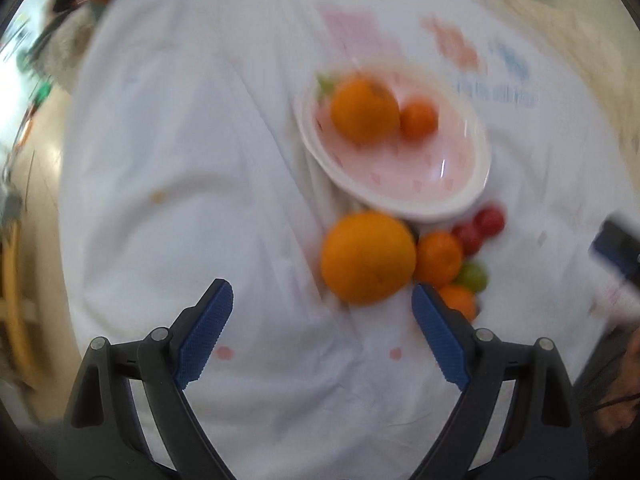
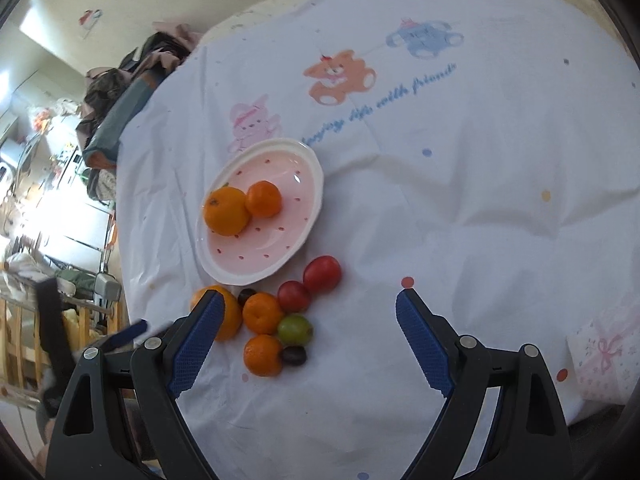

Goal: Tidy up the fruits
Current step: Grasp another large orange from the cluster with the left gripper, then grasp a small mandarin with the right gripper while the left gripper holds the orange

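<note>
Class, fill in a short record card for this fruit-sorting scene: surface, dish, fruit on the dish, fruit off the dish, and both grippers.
surface: white tablecloth printed with cartoon bears
dish: pink oval plate, white rim
on the plate: large orange touching a small mandarin
beside the plate: loose fruit cluster of oranges, red, green and dark small fruits
left gripper: open, empty, near the biggest loose orange
right gripper: open, empty

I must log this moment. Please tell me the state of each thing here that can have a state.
left gripper: open, empty.
right gripper: open, empty.
pink plate: upright, holds two oranges.
big orange: on the cloth, beside the plate.
green grape: on the cloth, among loose fruit.
</note>
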A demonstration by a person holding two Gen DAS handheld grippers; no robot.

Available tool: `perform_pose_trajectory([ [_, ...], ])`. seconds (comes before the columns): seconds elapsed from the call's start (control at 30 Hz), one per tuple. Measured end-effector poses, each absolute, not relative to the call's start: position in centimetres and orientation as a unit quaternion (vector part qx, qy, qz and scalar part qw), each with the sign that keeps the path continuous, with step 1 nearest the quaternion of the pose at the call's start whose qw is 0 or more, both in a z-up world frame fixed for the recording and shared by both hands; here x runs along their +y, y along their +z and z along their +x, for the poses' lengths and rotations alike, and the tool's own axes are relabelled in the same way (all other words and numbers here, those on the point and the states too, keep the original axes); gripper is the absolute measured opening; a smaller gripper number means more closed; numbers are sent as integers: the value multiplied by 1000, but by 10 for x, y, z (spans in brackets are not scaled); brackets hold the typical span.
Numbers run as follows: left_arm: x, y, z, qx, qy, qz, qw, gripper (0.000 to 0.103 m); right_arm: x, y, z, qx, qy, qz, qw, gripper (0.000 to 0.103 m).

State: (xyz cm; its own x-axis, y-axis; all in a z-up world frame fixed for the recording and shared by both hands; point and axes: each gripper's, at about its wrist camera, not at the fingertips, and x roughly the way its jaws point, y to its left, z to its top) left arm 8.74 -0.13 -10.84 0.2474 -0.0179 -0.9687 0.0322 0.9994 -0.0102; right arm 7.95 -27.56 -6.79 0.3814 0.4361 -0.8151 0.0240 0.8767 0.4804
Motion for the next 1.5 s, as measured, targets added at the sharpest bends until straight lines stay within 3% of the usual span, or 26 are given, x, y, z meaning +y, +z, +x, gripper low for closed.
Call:
perform_pose_trajectory([
  [0.13, -30, -125, 94, 626, -41, 95, 773, 89, -278, -72, 83, 549, 121, 214, 799, 90],
  [0.33, -49, -144, 105, 633, -55, 144, 759, 88, -281, -78, 90, 557, 117, 213, 794, 90],
  [0.4, -54, -146, 106, 632, -61, 153, 758, 77, -282, -79, 91, 559, 116, 216, 792, 90],
  [0.57, -65, -150, 111, 624, -64, 171, 760, 75, -281, -77, 92, 557, 119, 212, 794, 90],
  [0.67, -67, -150, 112, 627, -77, 155, 760, 62, -281, -78, 92, 559, 121, 212, 793, 90],
  [0.8, -70, -145, 109, 625, -77, 151, 762, 59, -281, -79, 92, 561, 118, 210, 792, 90],
  [1.27, -21, -37, 80, 574, -52, 24, 817, 57, -282, -71, 90, 552, 130, 221, 793, 90],
  [1.5, 4, -20, 56, 545, -30, -19, 838, 57, -282, -69, 87, 550, 128, 221, 795, 90],
])
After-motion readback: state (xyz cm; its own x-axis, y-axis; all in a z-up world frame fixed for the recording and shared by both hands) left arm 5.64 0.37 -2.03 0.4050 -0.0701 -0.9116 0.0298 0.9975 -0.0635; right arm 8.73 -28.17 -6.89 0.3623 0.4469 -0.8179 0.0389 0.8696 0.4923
